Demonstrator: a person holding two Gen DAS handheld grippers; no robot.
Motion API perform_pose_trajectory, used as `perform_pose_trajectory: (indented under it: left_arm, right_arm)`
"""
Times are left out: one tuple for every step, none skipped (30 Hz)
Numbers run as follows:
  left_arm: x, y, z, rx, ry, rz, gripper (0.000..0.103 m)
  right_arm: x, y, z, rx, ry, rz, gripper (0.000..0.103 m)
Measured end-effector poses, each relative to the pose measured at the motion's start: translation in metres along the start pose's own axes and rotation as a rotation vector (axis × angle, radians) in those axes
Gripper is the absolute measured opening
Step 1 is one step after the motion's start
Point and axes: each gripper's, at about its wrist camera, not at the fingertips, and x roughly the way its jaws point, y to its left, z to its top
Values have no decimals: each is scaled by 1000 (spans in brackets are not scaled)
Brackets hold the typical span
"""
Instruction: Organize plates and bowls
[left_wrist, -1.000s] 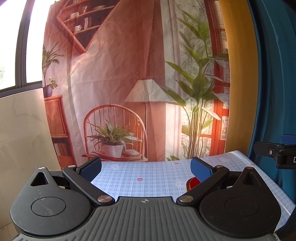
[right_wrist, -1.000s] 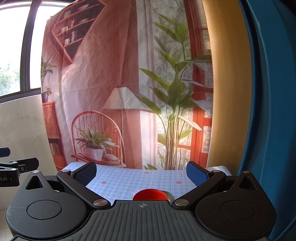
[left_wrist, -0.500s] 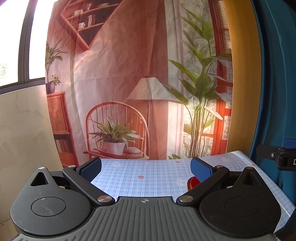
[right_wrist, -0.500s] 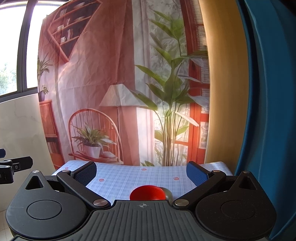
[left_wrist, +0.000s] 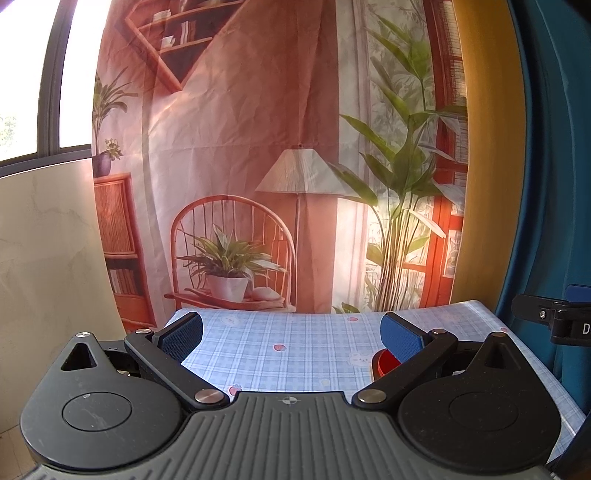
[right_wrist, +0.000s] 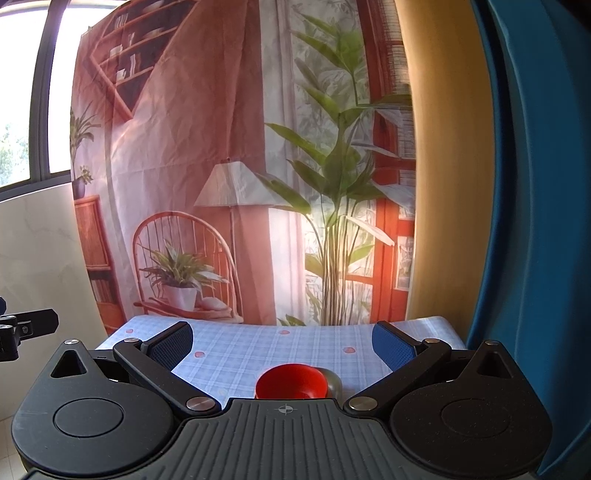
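A red bowl (right_wrist: 291, 380) sits on the blue checked tablecloth (right_wrist: 236, 350), low in the right wrist view, with a grey-green dish (right_wrist: 332, 380) just behind its right side. My right gripper (right_wrist: 282, 341) is open and empty, above and short of the bowl. In the left wrist view the red bowl (left_wrist: 384, 363) shows partly behind the right finger. My left gripper (left_wrist: 291, 332) is open and empty over the table (left_wrist: 295, 354), left of the bowl.
A printed backdrop (left_wrist: 258, 166) of a room hangs behind the table's far edge. A blue curtain (right_wrist: 535, 221) stands at the right. The other gripper's tip shows at the right edge of the left view (left_wrist: 554, 317) and the left edge of the right view (right_wrist: 26, 326).
Both views have tilted down a little and show more of the table and the red bowl. Both grippers stay open.
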Motion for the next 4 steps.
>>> perform_pose_trajectory:
  left_arm:
    - [0, 0, 0, 2, -1, 0, 103]
    - [0, 0, 0, 4, -4, 1, 103]
    - [-1, -1, -1, 5, -7, 1, 103]
    - [-1, -1, -1, 5, -7, 0, 103]
  right_arm:
    - [0, 0, 0, 2, 0, 0, 103]
    - [1, 0, -1, 3, 0, 0, 103]
    - [0, 0, 0, 1, 1, 0, 103]
    - [1, -1, -1, 1, 2, 0, 103]
